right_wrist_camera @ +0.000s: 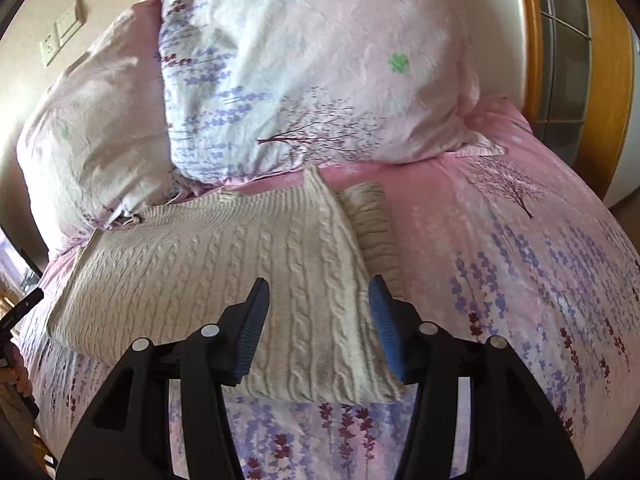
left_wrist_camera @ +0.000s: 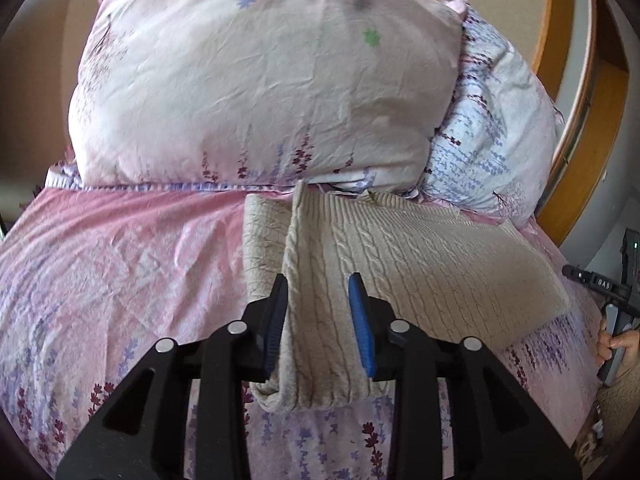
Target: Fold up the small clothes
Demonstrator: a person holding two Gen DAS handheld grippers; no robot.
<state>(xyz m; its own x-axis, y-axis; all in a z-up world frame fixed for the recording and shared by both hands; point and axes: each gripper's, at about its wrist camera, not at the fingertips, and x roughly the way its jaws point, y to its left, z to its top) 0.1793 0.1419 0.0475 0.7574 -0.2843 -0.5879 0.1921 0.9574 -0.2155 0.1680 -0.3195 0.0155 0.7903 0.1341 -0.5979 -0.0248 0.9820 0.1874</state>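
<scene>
Left wrist view: cream cable-knit sweater (left_wrist_camera: 400, 256) lies folded on the pink floral bedsheet (left_wrist_camera: 120, 256), its far edge just short of the pillows. A narrow folded flap (left_wrist_camera: 316, 320) runs toward the camera, passing between the blue pads of the left gripper (left_wrist_camera: 322, 320). Jaws stand moderately apart; whether the pads touch the knit, cannot tell. Open sheet lies to the left of the sweater, with a strip below its near edge.

Right wrist view: right gripper (right_wrist_camera: 320, 320) hovers over the near right corner of the same sweater (right_wrist_camera: 200, 264), jaws wide, nothing held. A ribbed fold (right_wrist_camera: 372, 224) pokes out at the sweater's right edge. Wide free sheet (right_wrist_camera: 520, 280) to the right.

Surroundings: large pale pillow (left_wrist_camera: 260, 92) and a second lavender-print pillow (left_wrist_camera: 492, 132) close off the far side, touching one another. Wooden frame (left_wrist_camera: 560, 40) at the far right. Wall switch plate (right_wrist_camera: 66, 28) upper left.

Writing: small characters on a black device (left_wrist_camera: 600, 280) at the right edge, too blurred to read.
</scene>
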